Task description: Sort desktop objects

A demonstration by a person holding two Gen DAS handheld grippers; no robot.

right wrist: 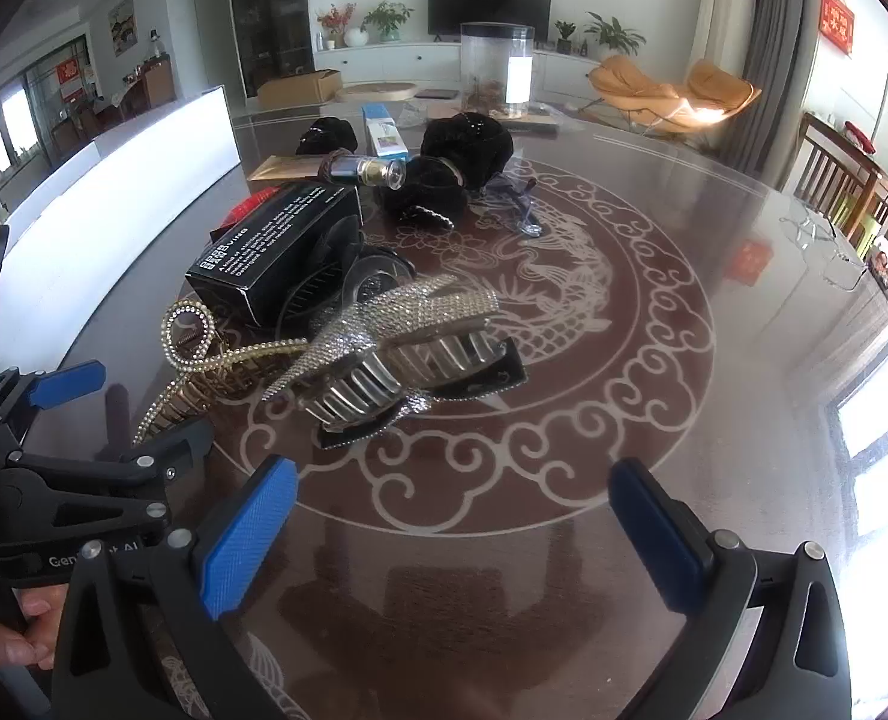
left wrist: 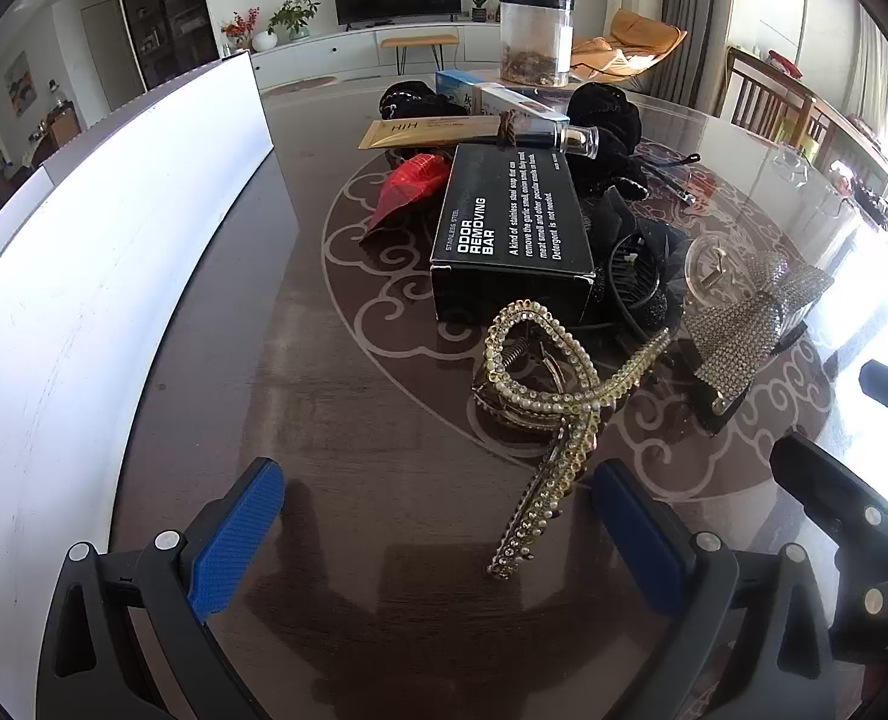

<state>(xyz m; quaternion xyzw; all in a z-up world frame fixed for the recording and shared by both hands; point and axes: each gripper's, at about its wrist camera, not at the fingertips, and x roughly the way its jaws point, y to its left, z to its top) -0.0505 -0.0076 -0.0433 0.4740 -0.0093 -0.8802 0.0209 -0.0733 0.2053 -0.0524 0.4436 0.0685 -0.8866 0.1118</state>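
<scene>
Step in hand, as judged: approach, before any first pick; nothing is held. Left tongs (left wrist: 438, 540) spread wide, blue pads clear of everything, angled down at the counter (left wrist: 336, 420). Right tongs (right wrist: 453, 540) likewise spread wide and empty, over bare counter near the scroll inlay. The items to sort lie in one loose cluster toward the middle of the counter: a gold rhinestone hair claw (left wrist: 540, 396) nearest the left tongs, its long tail reaching down between the left pads without touching either; a silver rhinestone bow clip (right wrist: 402, 348) just ahead of the right tongs, lying partly on the gold one's strap; a black box (left wrist: 510, 228) printed "ODOR REMOVING BAR" behind them, with a black comb clip (left wrist: 630, 276) against its side; a red wrapper (left wrist: 411, 186), a gold tube (left wrist: 426, 133), a small glass bottle (left wrist: 570, 138) and black scrunchies (right wrist: 468, 144) farther back; a clear jar (left wrist: 534, 39) at the far edge. A white bin wall (left wrist: 114, 228) runs along the left, probably the destination, though its inside is hidden. Next move, as judged: the left tongs need only drop slightly and close across the claw's tail or body. Risk: the two rhinestone clips overlap and may drag together; lift slowly, check separation.
</scene>
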